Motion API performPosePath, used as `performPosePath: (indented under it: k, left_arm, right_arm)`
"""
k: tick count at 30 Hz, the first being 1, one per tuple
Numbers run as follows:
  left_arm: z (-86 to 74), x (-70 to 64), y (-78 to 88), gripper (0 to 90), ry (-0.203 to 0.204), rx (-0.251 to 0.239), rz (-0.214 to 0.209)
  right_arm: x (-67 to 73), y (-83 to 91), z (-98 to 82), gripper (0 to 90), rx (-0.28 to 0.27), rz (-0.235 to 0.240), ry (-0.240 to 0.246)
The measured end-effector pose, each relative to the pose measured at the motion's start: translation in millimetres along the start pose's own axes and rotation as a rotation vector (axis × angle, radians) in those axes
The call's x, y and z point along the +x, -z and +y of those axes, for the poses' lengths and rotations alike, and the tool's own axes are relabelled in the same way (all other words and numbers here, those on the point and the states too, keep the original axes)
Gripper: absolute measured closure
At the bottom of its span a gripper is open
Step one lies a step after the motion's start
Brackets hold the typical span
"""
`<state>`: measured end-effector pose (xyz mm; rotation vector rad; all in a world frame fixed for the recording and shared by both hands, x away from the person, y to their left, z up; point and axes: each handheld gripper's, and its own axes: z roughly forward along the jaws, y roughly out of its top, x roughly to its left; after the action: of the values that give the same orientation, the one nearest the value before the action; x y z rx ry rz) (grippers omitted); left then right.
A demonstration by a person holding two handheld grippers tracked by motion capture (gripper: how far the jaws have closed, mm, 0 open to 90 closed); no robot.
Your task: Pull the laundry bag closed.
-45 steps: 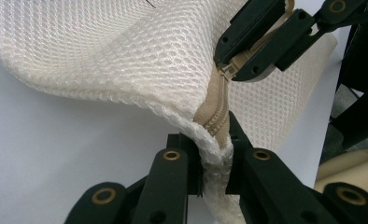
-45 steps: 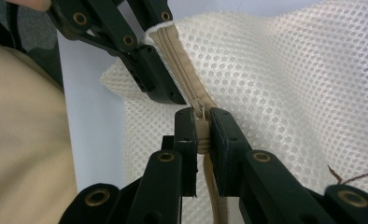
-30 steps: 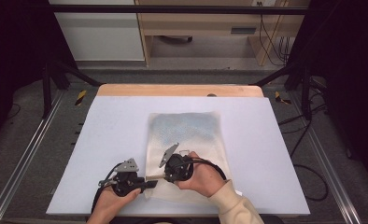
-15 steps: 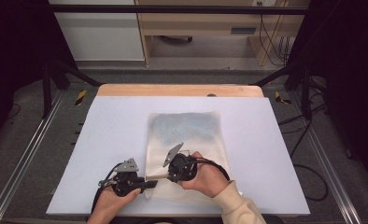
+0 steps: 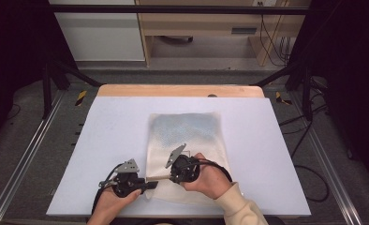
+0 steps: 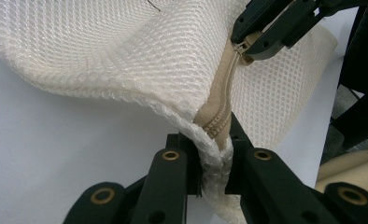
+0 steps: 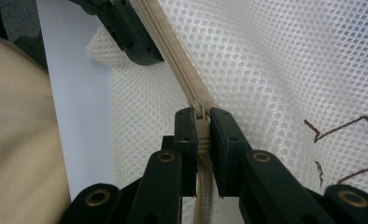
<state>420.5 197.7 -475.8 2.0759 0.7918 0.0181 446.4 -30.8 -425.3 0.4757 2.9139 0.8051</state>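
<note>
- Mesh bag (image 5: 187,140): cream-white, open honeycomb weave, roughly rectangular, lying flat at the centre of the high view; its upper half shows a blue-grey tint. A thin brown stitched line (image 7: 341,130) crosses the mesh at the right of the right gripper view.
- Zipper (image 7: 182,79): tan tape with matching teeth, running along the bag's near edge, at the lower centre of the high view between the two grippers.
- Left gripper (image 6: 215,149): jaws clamped tight on the bag's corner, pinching the mesh hem and the end of the zipper tape; the corner is lifted off the surface.
- Right gripper (image 7: 201,135): jaws closed tight on the zipper slider (image 7: 200,112), seen at the centre of its own view and at the upper right of the left gripper view.
- Table (image 5: 117,126): pale lilac-white top with a bare wooden strip along the far edge.
- Room: grey floor, metal rails at both sides of the frame, black frame posts, a white cabinet (image 5: 96,35) at upper left, a wooden desk (image 5: 210,28) with cables at upper right.
</note>
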Motion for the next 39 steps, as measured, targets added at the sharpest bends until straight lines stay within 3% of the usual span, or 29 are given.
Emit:
performPosePath:
  k: [39]
  left_arm:
    - [0.1,-0.5,0.1,82.1,-0.009,0.003,0.003]
  right_arm:
    - [-2.9,8.0,-14.0,81.9,0.007,-0.011,-0.017]
